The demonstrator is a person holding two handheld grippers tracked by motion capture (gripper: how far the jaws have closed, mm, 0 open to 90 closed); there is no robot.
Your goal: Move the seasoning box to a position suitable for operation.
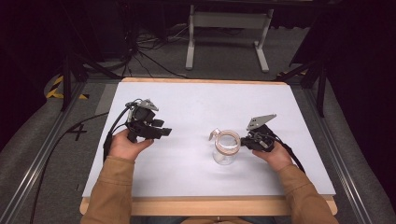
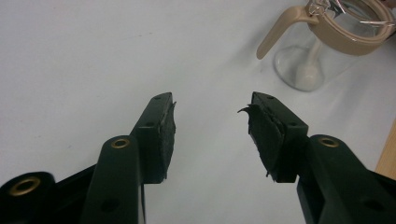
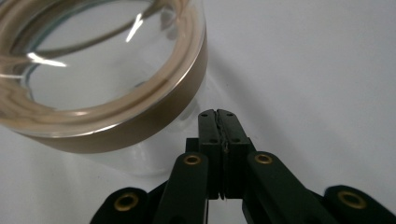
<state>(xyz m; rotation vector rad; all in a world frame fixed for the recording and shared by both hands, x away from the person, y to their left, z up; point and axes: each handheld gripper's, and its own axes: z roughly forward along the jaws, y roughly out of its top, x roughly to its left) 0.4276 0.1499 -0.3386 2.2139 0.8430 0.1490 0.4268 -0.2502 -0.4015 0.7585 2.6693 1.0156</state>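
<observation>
A clear glass jar [image 1: 226,148] with a beige rim and a beige handle stands on the white table [image 1: 187,107], right of centre. In the left gripper view the jar [image 2: 327,42] is at the top right, its handle pointing left. My left gripper [image 1: 166,132] is held a little above the table's left part, jaws wide apart with nothing between them [image 2: 210,121]. My right gripper [image 1: 243,142] is beside the jar's right side. Its jaws are pressed together [image 3: 218,116] just under the jar's beige rim [image 3: 140,112], holding nothing.
The table's wooden front edge [image 1: 210,205] runs along the near side. Beyond the far edge stand a white metal frame [image 1: 229,28], black tripod legs and cables on the grey floor. A black cable [image 1: 60,140] trails off the left side.
</observation>
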